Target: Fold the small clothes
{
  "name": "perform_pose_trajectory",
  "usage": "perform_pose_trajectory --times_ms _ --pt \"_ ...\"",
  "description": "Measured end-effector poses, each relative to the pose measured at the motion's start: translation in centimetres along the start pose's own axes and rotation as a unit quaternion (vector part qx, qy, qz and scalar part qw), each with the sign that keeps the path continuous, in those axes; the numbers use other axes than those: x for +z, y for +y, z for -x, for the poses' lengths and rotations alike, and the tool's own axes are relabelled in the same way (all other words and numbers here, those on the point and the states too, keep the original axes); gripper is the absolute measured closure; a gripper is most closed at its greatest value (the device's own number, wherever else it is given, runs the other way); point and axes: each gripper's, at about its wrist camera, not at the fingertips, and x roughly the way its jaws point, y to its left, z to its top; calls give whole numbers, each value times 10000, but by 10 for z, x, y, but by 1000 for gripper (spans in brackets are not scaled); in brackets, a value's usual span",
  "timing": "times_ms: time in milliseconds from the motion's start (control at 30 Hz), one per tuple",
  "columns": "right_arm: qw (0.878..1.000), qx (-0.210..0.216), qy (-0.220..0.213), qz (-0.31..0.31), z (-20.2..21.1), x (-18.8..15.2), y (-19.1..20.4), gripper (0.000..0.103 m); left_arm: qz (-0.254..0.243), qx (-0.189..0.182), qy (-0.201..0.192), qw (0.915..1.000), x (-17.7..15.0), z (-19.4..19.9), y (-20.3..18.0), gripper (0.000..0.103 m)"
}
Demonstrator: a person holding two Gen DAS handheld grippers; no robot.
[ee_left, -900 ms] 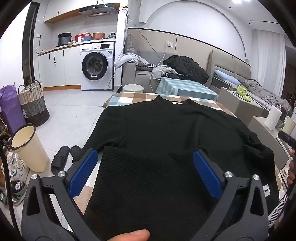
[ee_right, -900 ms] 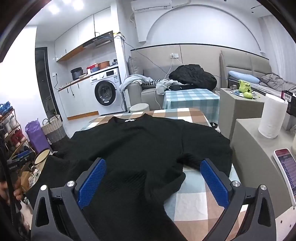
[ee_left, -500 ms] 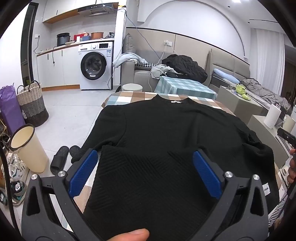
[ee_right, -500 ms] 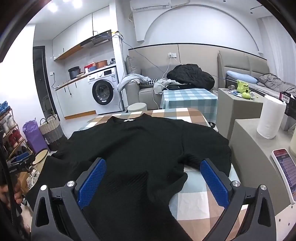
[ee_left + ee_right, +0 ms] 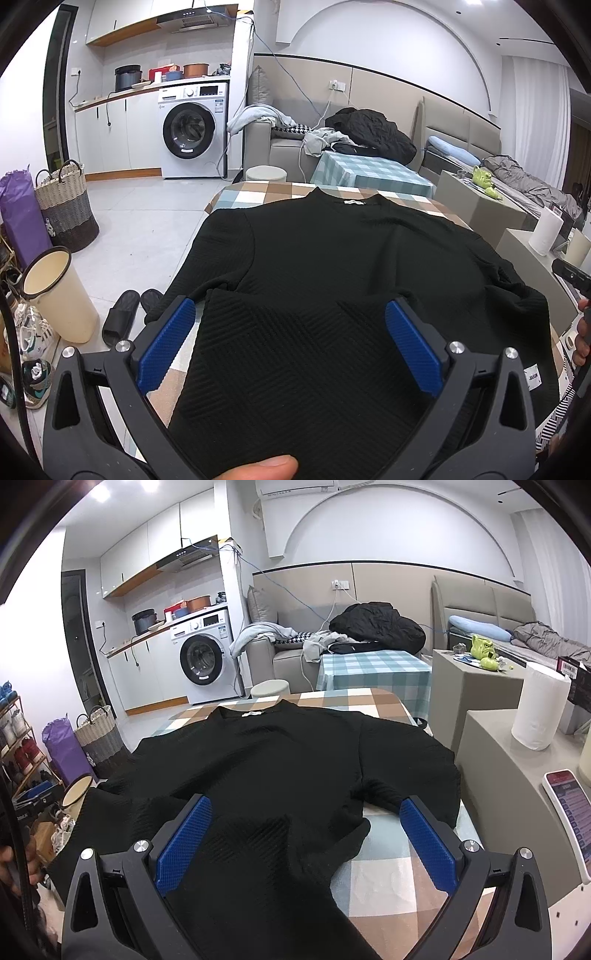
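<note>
The sweater (image 5: 332, 280) is black with a woven chevron texture, and it lies on a bench (image 5: 388, 882) covered in brown, white and pale-blue checks. Both the left claw (image 5: 288, 332) and the right claw (image 5: 306, 823) have black frames with blue textured pads (image 5: 413, 350).

A small white tag (image 5: 533, 376) at the hem of the black sweater (image 5: 332, 280) reads roughly "JIAXUN". Print on the washer (image 5: 194, 133) and phone (image 5: 570, 812) is too small to read.
</note>
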Motion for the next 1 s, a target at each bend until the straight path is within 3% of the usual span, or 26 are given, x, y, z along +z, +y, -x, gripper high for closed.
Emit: perform_pose_trajectory --times_ms 1000 --pt "9998 -89 143 -138 -5 0 -3 0 21 -21 24 10000 -1 -3 4 0"
